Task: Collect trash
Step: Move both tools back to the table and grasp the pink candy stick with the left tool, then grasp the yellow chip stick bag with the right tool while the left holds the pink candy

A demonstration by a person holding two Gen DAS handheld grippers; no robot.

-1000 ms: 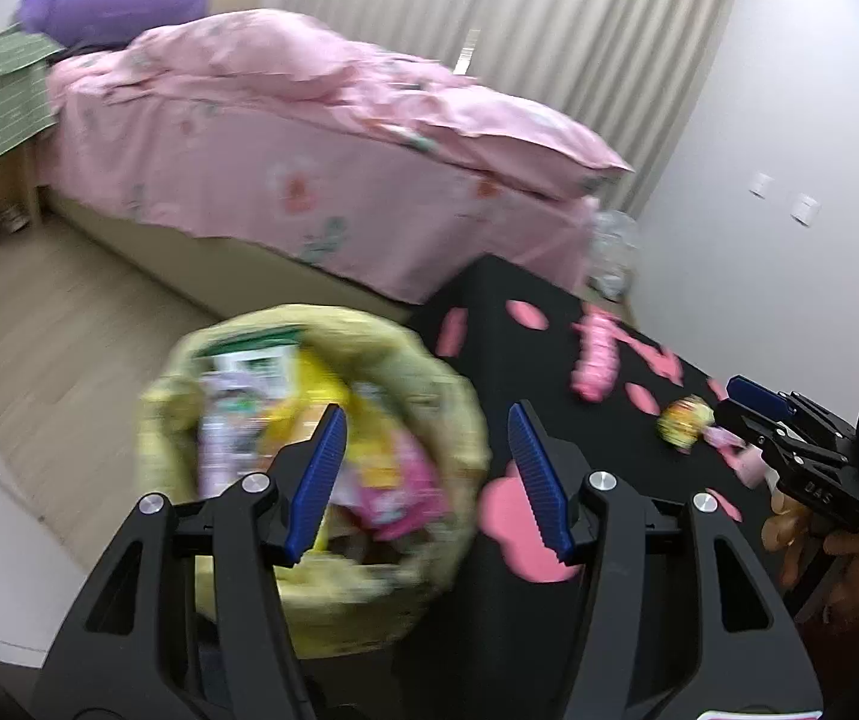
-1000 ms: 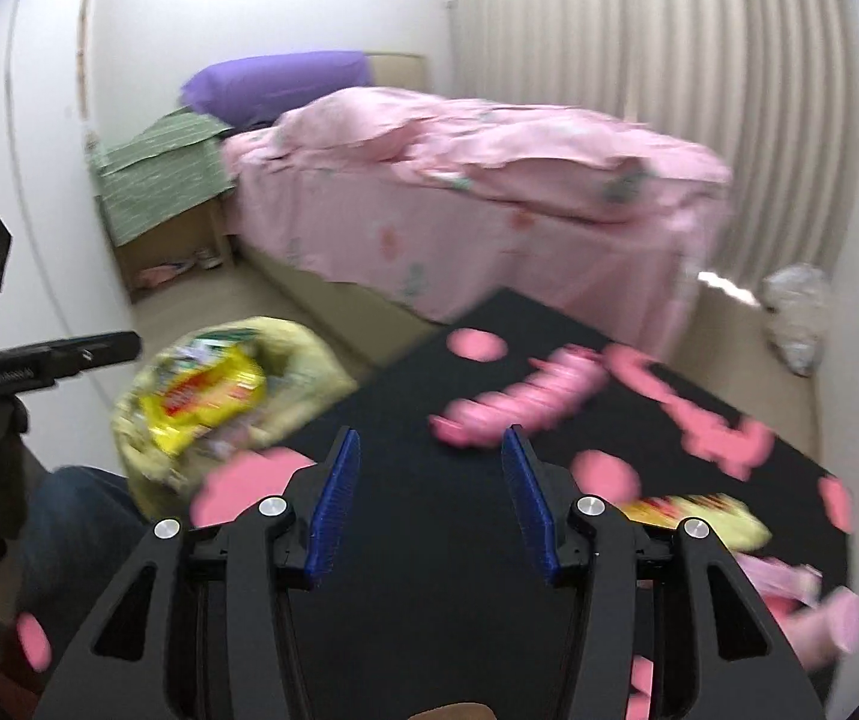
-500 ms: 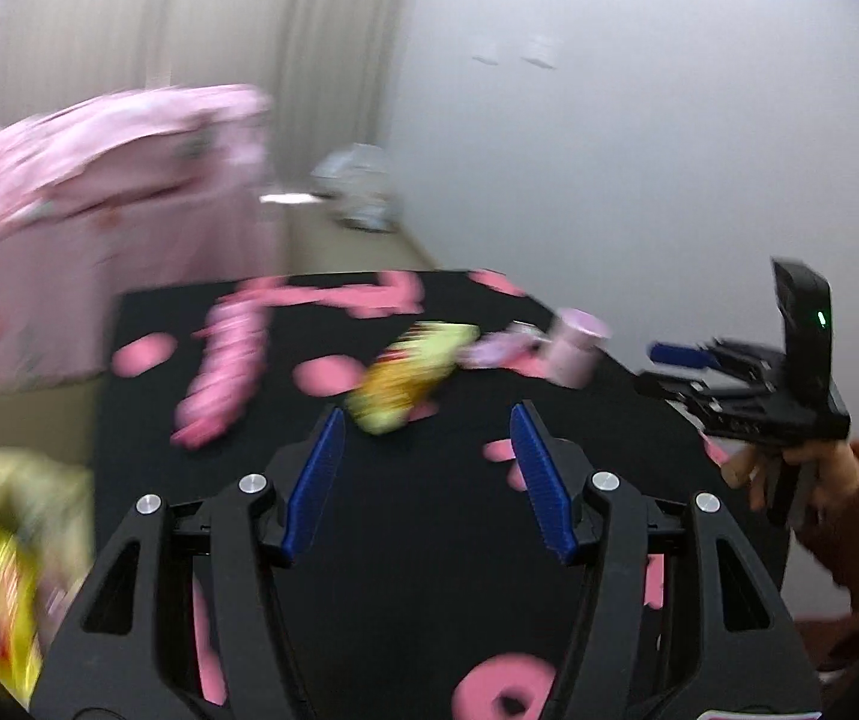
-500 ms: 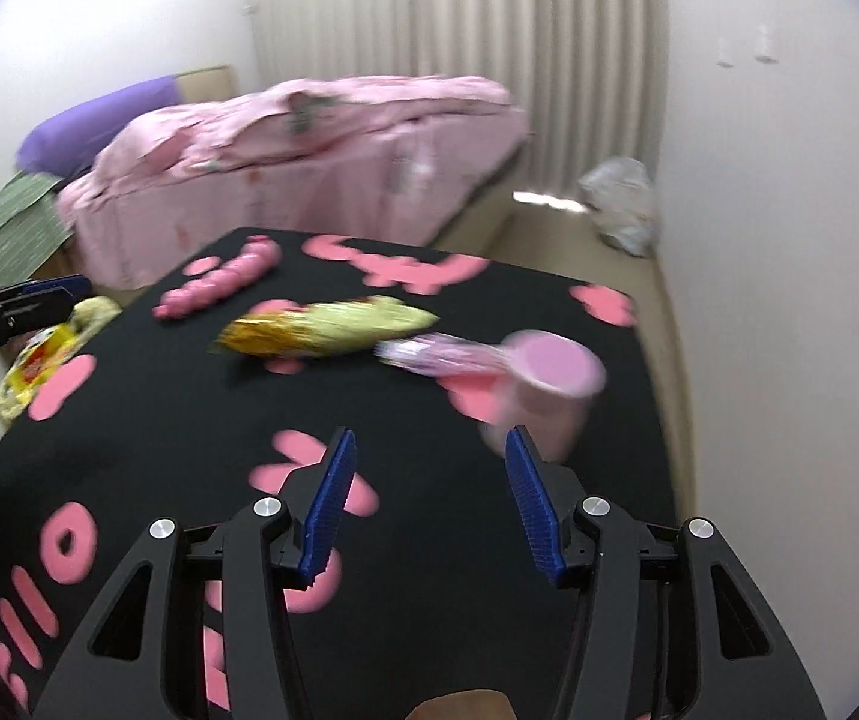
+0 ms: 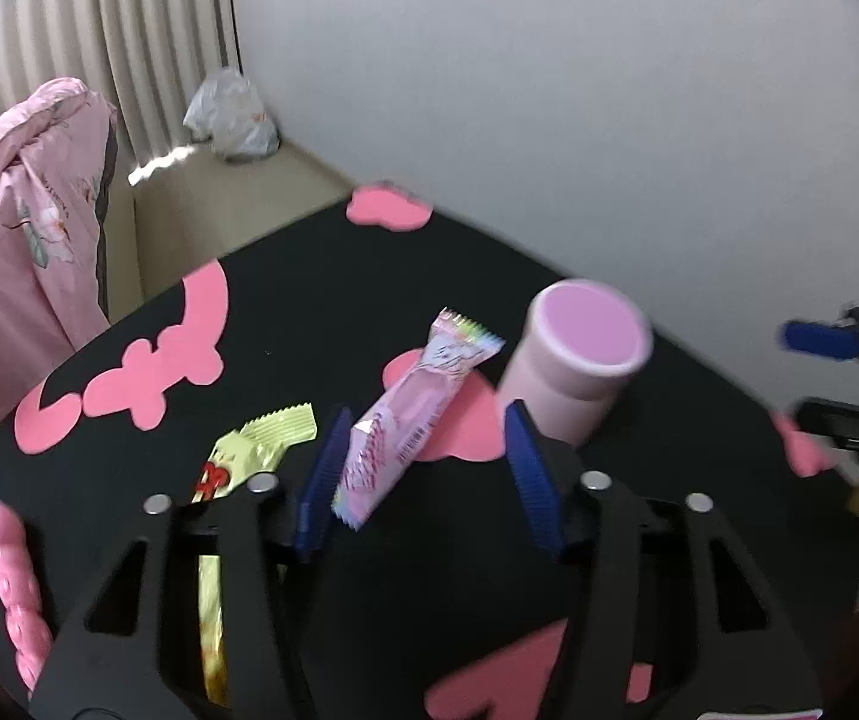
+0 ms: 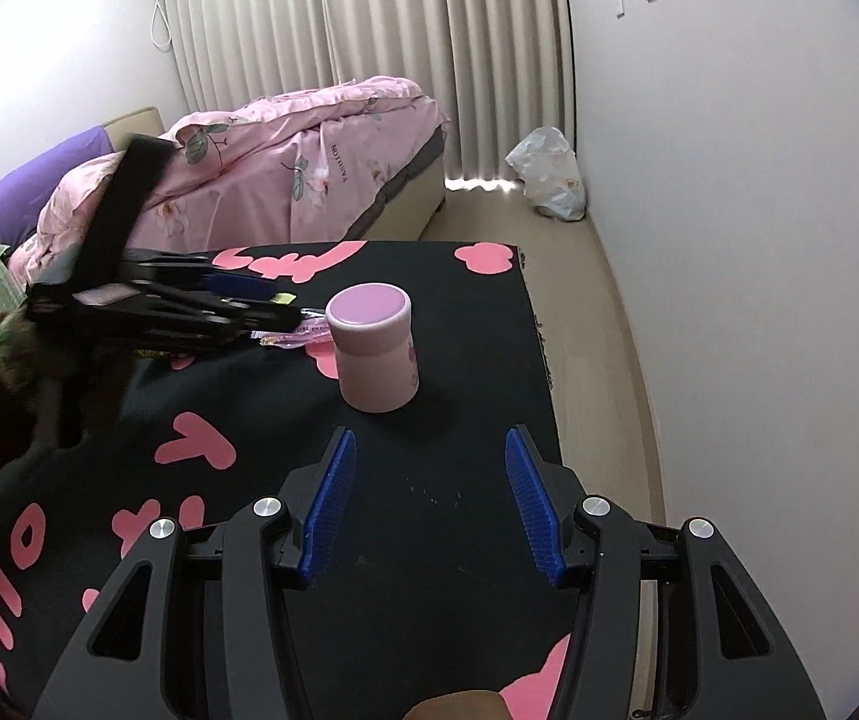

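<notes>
Pink wrapper (image 5: pixel 414 420) lengthwise toward wall

Both wrist views look down, close, sharing pink cup (image 5: pixel 573 360) (image 6: pixel 374 354).

On the desk (image 6: pixel 477 360) a cup (image 6: pixel 374 354) stands upright, with a snack wrapper (image 5: pixel 411 426) lying just to its left and a second wrapper (image 5: pixel 249 456) further left. Behind the desk stands the bed (image 6: pixel 285 174); a plastic bag (image 6: pixel 549 174) sits on the floor by the curtain (image 6: pixel 369 18).
</notes>
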